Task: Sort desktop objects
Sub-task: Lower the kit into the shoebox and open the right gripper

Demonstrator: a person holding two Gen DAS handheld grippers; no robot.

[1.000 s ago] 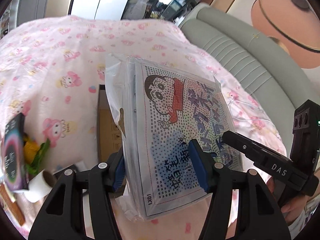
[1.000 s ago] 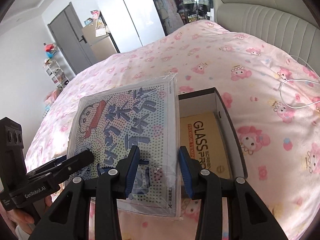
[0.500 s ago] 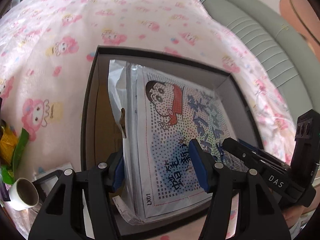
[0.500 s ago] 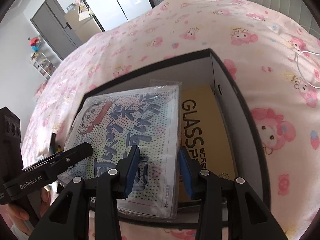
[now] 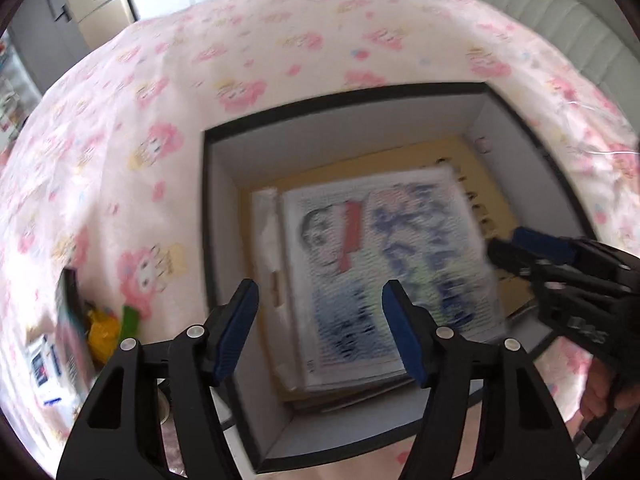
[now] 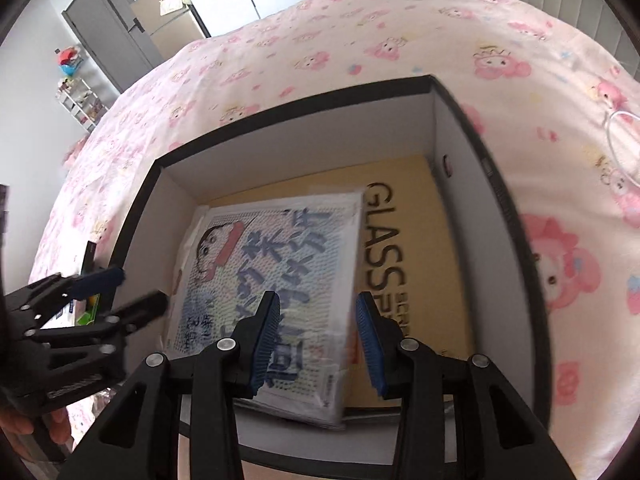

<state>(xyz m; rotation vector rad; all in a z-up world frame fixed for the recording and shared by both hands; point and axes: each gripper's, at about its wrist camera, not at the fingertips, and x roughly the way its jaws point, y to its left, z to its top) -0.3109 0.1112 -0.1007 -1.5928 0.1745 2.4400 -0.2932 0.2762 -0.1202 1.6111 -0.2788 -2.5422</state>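
A plastic-wrapped cartoon picture kit [image 5: 384,264] lies flat inside an open black-rimmed cardboard box [image 5: 344,120], on top of a tan "GLASS" package [image 6: 404,248]. The kit also shows in the right wrist view [image 6: 272,276]. My left gripper [image 5: 320,332] is open and empty, raised above the kit's near edge. My right gripper [image 6: 316,344] is open and empty above the kit's near right corner. Each gripper appears in the other's view, the right one [image 5: 516,252] at the kit's right edge and the left one [image 6: 128,292] over the box's left wall.
The box [image 6: 304,132] sits on a bed with a pink cartoon-print cover [image 5: 132,128]. Left of the box lie a yellow and green wrapper [image 5: 108,328], a dark flat packet [image 5: 72,316] and small papers. A white cable [image 6: 620,140] lies at the right. A padded headboard stands behind.
Both grippers have lowered the picture kit into the box, opened and let it go. It now lies flat on the tan package, and the grippers have lifted slightly away.
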